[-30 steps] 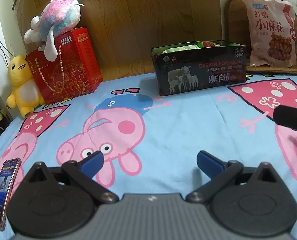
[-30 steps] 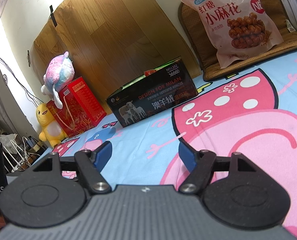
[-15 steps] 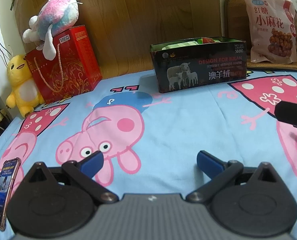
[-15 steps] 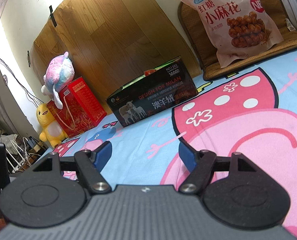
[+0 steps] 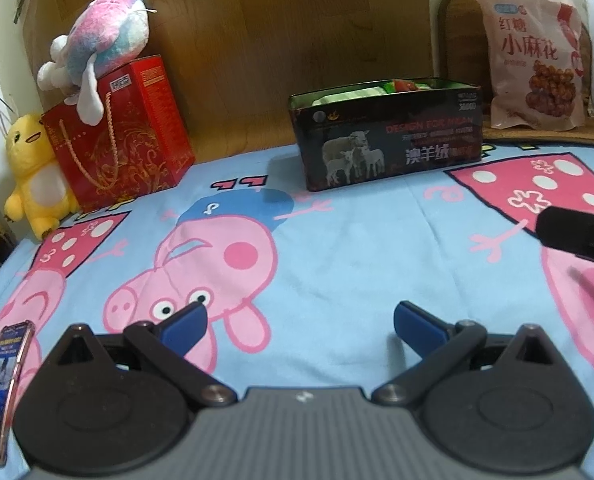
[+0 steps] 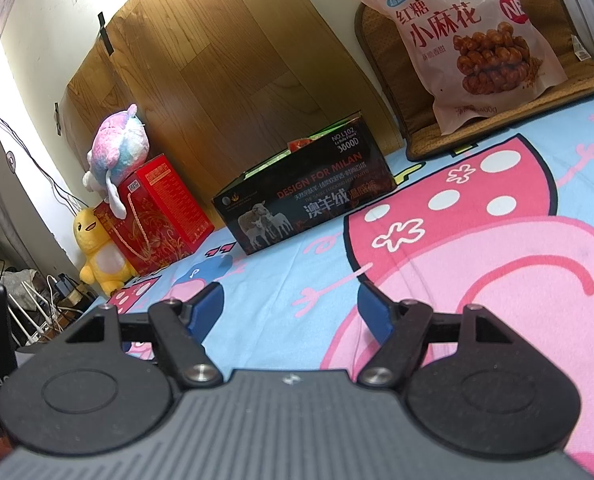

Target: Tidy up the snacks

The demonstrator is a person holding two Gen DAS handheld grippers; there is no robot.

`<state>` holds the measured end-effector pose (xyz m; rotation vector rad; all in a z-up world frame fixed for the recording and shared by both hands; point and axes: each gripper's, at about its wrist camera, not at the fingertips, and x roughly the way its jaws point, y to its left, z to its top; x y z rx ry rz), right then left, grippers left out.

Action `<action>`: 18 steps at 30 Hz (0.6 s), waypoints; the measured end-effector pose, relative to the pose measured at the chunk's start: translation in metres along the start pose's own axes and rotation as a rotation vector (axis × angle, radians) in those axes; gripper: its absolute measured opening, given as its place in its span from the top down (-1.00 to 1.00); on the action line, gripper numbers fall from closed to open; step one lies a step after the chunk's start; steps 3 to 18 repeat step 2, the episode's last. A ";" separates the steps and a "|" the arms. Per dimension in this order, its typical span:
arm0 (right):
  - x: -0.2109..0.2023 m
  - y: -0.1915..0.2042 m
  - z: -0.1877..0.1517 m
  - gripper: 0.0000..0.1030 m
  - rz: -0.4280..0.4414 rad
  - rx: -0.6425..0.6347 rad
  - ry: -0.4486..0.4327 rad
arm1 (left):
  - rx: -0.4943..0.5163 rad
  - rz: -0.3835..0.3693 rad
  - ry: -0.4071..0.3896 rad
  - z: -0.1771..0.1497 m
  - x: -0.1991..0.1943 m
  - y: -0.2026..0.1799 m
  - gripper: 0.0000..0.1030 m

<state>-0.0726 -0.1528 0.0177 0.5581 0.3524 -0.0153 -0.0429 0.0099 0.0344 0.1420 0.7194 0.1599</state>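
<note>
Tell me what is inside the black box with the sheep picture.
Over the rim of the black box, pale green packaging and something red show. The box walls hide everything lower, so how many items it holds cannot be told.

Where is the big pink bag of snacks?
The pink snack bag stands at the far right in both views, leaning on a brown woven mat just right of the black box.

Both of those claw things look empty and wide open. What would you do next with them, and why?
Probably move the right gripper forward toward the pink snack bag, which leans upright at the back, outside the open black box that already holds packets. Both the right gripper and the left gripper are open and hold nothing, and the bag lies on the right gripper's side.
</note>
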 end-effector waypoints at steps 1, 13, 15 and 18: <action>0.000 -0.001 0.000 -0.47 0.000 0.001 0.000 | -0.004 -0.012 -0.004 0.000 -0.001 0.000 -0.99; 0.000 0.000 0.000 -0.48 -0.001 0.002 -0.001 | -0.008 -0.027 -0.006 0.001 -0.002 0.000 -0.99; 0.000 0.000 0.000 -0.48 -0.001 0.002 -0.001 | -0.008 -0.027 -0.006 0.001 -0.002 0.000 -0.99; 0.000 0.000 0.000 -0.48 -0.001 0.002 -0.001 | -0.008 -0.027 -0.006 0.001 -0.002 0.000 -0.99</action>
